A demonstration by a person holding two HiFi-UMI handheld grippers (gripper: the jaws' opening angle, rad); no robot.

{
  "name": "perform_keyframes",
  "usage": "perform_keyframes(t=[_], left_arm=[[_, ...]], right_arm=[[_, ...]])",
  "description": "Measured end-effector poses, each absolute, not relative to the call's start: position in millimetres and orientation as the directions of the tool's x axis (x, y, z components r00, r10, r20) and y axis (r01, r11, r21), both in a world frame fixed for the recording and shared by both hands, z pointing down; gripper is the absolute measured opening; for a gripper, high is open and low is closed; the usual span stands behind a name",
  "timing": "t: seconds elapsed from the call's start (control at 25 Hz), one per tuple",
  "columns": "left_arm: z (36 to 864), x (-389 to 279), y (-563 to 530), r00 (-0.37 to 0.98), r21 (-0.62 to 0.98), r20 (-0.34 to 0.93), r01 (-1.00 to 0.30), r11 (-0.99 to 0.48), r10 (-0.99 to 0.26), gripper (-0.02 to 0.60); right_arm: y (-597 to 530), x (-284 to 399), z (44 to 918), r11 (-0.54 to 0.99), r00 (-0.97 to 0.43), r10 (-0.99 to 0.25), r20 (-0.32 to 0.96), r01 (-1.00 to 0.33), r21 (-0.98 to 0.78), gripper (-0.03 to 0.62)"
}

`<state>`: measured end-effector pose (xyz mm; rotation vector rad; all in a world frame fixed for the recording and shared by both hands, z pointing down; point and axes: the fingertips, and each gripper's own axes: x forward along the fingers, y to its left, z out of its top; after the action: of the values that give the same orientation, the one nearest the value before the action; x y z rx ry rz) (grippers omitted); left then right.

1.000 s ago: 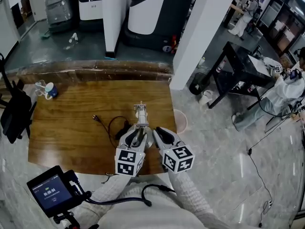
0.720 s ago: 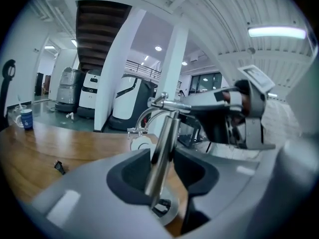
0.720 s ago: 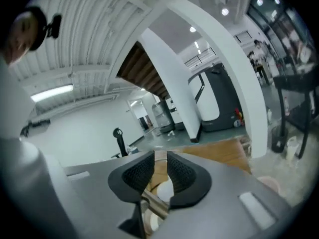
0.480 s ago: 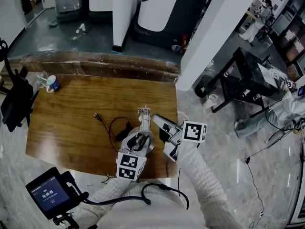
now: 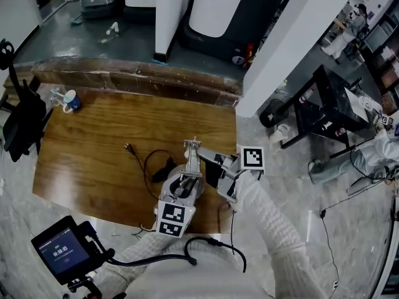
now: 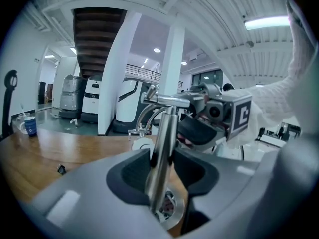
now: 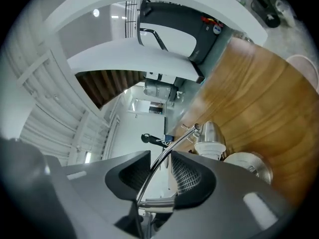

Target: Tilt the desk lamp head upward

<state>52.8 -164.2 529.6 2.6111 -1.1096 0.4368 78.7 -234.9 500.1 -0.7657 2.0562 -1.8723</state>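
A chrome desk lamp (image 5: 192, 157) stands near the wooden table's (image 5: 93, 148) front right corner. My left gripper (image 5: 186, 182) is shut on its upright post (image 6: 162, 148), just above the round base (image 6: 169, 210). My right gripper (image 5: 206, 167) comes in from the lamp's right, turned on its side. Its jaws (image 7: 157, 171) are opening, and the thin curved lamp arm (image 7: 167, 151) runs between them with a gap at the pads. Beyond them hangs the lamp head (image 7: 209, 136), a chrome cone with a white collar. The right gripper (image 6: 214, 118) also shows behind the post in the left gripper view.
The lamp's black cable (image 5: 156, 164) loops left of the base and ends in a plug (image 5: 129, 147). A blue and white cup (image 5: 70, 99) stands at the far left corner, beside a black chair (image 5: 22, 126). A handheld screen (image 5: 59, 248) sits below the table's front edge.
My right gripper has left its place beside the left one, rolled onto its side and shifted right and farther along the lamp. The left gripper has kept its hold on the post.
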Motion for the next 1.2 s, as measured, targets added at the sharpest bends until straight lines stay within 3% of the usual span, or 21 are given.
perform_keyframes(t=[0.4,0.8,1.2], left_arm=[[530.8,53.6,-163.5,0.655,0.112,0.386,-0.732,-0.672,-0.650,0.135],[534.5,54.0,-166.3,0.655,0.124,0.399,-0.732,-0.670,-0.642,0.135],[534.7,55.1,-170.8,0.648,0.127,0.416,-0.736,-0.665,-0.638,0.137]], right_arm=[[-245.9,58.8,508.6,-0.027,-0.866,-0.487,0.112,-0.113,-0.993,0.121],[-250.1,58.8,507.7,0.095,-0.851,-0.488,0.192,-0.271,-0.958,0.137],[-256.2,55.9,493.9,0.229,-0.845,-0.512,0.154,-0.307,-0.924,0.156]])
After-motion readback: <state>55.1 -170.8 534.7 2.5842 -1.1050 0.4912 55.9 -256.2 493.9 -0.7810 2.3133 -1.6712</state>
